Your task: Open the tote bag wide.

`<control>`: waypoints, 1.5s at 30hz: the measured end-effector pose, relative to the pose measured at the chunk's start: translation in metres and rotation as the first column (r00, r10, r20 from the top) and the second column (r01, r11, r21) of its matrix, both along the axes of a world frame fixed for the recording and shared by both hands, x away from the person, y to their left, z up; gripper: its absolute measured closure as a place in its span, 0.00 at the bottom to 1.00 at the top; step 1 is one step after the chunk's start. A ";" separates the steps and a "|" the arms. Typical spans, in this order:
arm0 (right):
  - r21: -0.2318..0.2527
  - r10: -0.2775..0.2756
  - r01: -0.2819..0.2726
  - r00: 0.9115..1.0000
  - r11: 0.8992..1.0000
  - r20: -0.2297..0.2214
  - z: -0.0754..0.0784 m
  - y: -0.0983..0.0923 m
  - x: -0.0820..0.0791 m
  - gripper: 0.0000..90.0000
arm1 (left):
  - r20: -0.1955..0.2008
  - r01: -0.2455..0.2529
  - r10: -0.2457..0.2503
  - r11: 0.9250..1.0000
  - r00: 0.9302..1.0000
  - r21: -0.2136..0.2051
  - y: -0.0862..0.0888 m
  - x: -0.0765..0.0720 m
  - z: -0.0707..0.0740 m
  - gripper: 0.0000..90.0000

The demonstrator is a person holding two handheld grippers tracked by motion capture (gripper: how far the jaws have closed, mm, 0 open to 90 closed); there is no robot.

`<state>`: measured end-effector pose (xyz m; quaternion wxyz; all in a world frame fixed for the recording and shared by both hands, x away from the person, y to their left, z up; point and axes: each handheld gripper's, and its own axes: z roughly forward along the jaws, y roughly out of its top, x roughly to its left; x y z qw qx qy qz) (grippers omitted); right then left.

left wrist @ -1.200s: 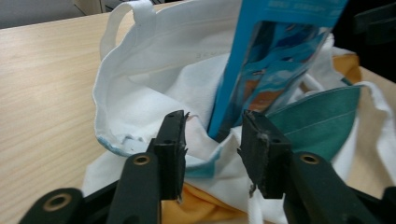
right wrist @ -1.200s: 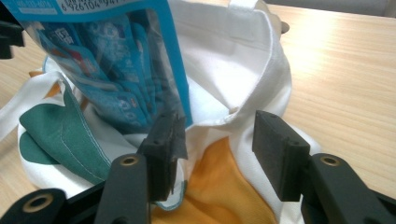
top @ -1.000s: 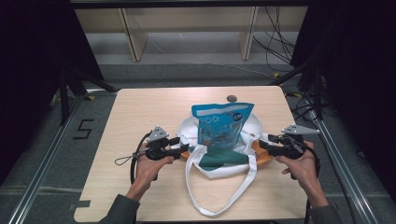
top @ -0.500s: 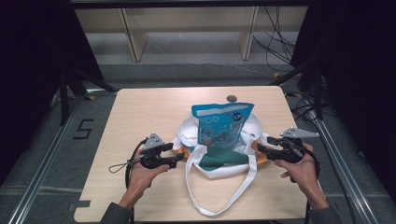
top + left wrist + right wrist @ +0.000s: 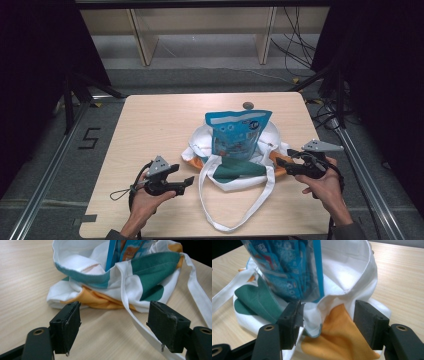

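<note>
Both grippers stand open beside the tote bag (image 5: 235, 172), left gripper (image 5: 190, 181) just widened and empty, right gripper (image 5: 278, 162) straddling its rim unclamped; releasing looks done, so withdrawing comes next.

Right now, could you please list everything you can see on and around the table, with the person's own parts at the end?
Tote bag: one, white with green and orange patches, table middle, straps trailing toward the near edge.
Snack pouch: one, blue, printed, standing in the bag's mouth.
Small round object: one, dark, on the table behind the pouch; too small to identify.
Table: one, light wood.
Shelf unit: one, pale wood, on the floor beyond the table.
Cables: several, dark, on the floor at far right.
Left gripper: black, jaws open, clear of the bag.
Right gripper: black, jaws open around the bag's edge.
Hands: two, at the near edge.
</note>
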<state>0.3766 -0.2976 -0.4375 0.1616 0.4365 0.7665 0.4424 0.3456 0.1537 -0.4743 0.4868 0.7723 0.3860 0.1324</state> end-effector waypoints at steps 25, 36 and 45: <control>-0.030 0.056 -0.057 0.998 0.998 -0.039 -0.037 0.007 -0.064 0.40 | -0.021 0.030 -0.029 0.999 0.999 0.042 0.000 -0.046 -0.022 0.18; -0.070 0.105 -0.112 0.990 0.991 -0.095 -0.055 0.009 -0.090 0.35 | -0.058 0.040 -0.034 0.995 0.998 0.092 -0.001 -0.061 -0.030 0.18; -0.113 0.131 -0.144 0.985 0.983 -0.113 -0.062 0.009 -0.099 0.32 | -0.066 0.087 -0.078 0.983 0.995 0.163 -0.009 -0.070 -0.033 0.18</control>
